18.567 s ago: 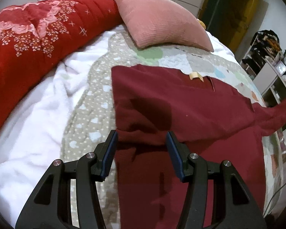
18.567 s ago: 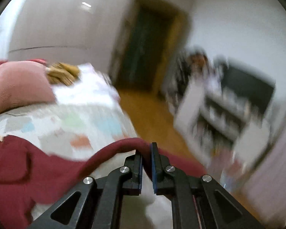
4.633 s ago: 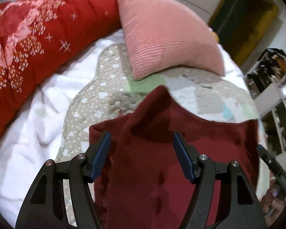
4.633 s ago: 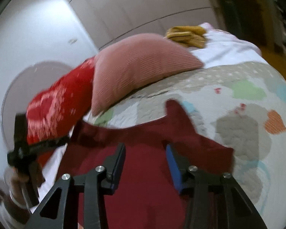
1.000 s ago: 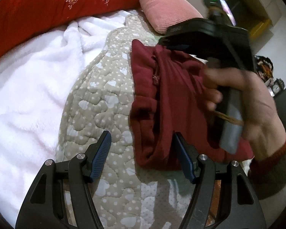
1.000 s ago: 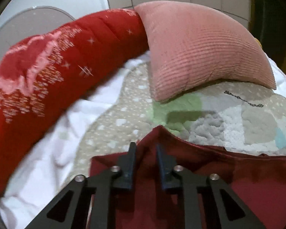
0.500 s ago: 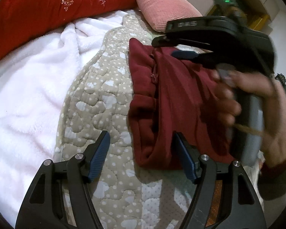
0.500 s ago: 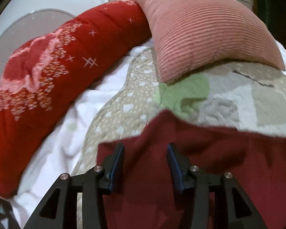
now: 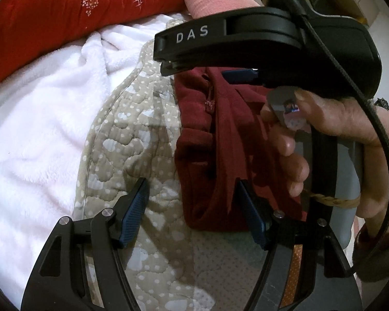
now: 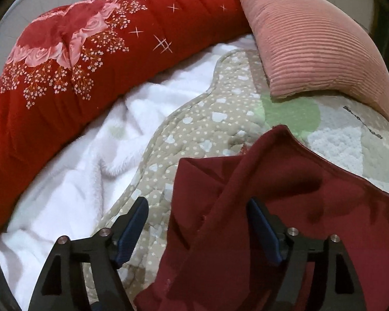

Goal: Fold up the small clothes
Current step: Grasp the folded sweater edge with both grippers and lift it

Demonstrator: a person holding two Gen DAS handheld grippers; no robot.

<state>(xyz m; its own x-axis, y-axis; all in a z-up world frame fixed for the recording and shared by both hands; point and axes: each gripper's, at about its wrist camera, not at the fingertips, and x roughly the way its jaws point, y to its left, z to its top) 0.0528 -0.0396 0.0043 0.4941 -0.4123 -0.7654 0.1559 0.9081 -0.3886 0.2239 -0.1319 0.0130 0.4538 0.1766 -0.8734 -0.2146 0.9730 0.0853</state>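
The maroon garment [image 10: 285, 207], folded into a thick bundle, lies on the quilted mat [image 10: 194, 129] beneath both my claws. My right gripper [image 10: 198, 230] is opening, its blue pads astride the cloth's left edge without pressing it. My left gripper [image 9: 194, 212] stands spread, right pad beside the bundle's near edge, left pad over bare mat. My right hand [image 9: 337, 134] grips its handle above the garment. Left lies a white fleece blanket [image 10: 77, 176]; beyond, a red floral duvet [image 10: 90, 51] and pink ribbed cushion [image 10: 311, 46].
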